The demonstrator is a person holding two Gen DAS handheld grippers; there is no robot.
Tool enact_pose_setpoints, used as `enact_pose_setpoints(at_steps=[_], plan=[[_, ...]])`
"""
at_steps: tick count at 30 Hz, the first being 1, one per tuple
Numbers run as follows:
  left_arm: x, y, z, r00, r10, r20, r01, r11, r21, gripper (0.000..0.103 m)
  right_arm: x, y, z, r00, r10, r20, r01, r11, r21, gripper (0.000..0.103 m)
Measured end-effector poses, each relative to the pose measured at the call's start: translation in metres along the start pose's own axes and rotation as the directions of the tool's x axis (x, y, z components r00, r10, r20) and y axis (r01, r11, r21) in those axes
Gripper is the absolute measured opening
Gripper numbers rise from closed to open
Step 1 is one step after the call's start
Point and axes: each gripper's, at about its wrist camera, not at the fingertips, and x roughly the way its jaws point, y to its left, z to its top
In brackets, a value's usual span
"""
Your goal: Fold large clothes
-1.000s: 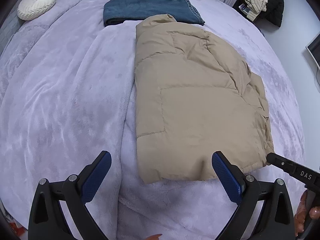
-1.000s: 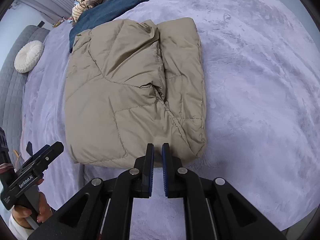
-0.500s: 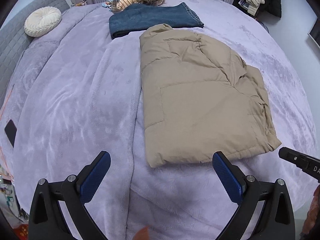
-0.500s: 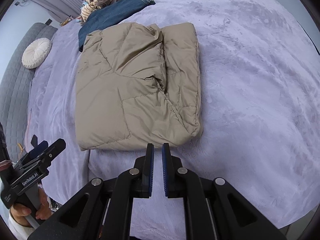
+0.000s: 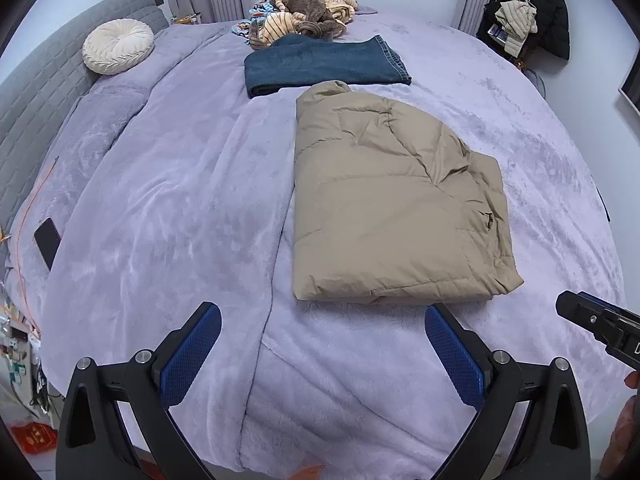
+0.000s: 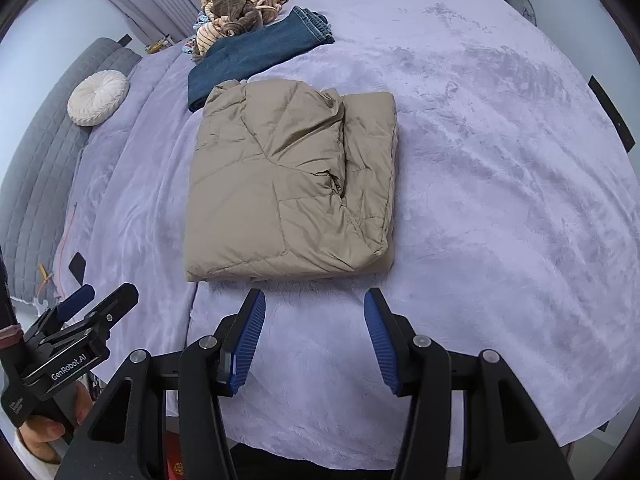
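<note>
A tan puffy jacket (image 5: pixel 392 204) lies folded into a neat block on a big bed with a soft purple blanket (image 5: pixel 160 208). It sits near the middle of the bed, a little to the right. Just past its far end lie folded blue jeans (image 5: pixel 324 66), and behind them is a pile of striped clothes (image 5: pixel 304 12). A round white pillow (image 5: pixel 118 46) sits far off to the left. The left gripper (image 5: pixel 322 352) hovers over the blanket near the jacket's near edge, spread wide, holding nothing. The right gripper (image 6: pixel 314 340) hovers there too, its 2 blue pads (image 6: pixel 250 340) apart and holding nothing.
</note>
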Motion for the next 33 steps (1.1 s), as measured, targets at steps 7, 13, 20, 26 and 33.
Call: enact_pose_setpoints(at_steps=[7,13,20,26,33], plan=[[-0.039,0.0,0.0,0.997,0.002,0.077,0.0,1.0,-0.024,0.102,-0.037,0.014,0.002,0.993,-0.049,0.107,0.054,0.997,-0.05,0.081],[-0.058,0.0,-0.002,0.994,0.002,0.108,0.001,0.999,-0.032,0.102,-0.055,0.02,0.002,0.984,-0.085,0.159,0.096,0.993,-0.067,0.103],[-0.068,0.002,-0.002,0.993,-0.001,0.116,0.005,0.999,-0.034,0.102,-0.065,0.025,0.001,0.974,-0.113,0.197,0.128,0.989,-0.067,0.103],[-0.072,0.002,-0.002,0.992,0.003,0.122,0.001,0.999,-0.038,0.102,-0.068,0.026,0.001,0.973,-0.117,0.199,0.133,0.989,-0.067,0.103],[-0.072,0.001,-0.002,0.992,0.012,0.122,-0.009,1.0,-0.026,0.102,-0.069,0.026,0.001,0.972,-0.118,0.201,0.134,0.989,-0.065,0.103]])
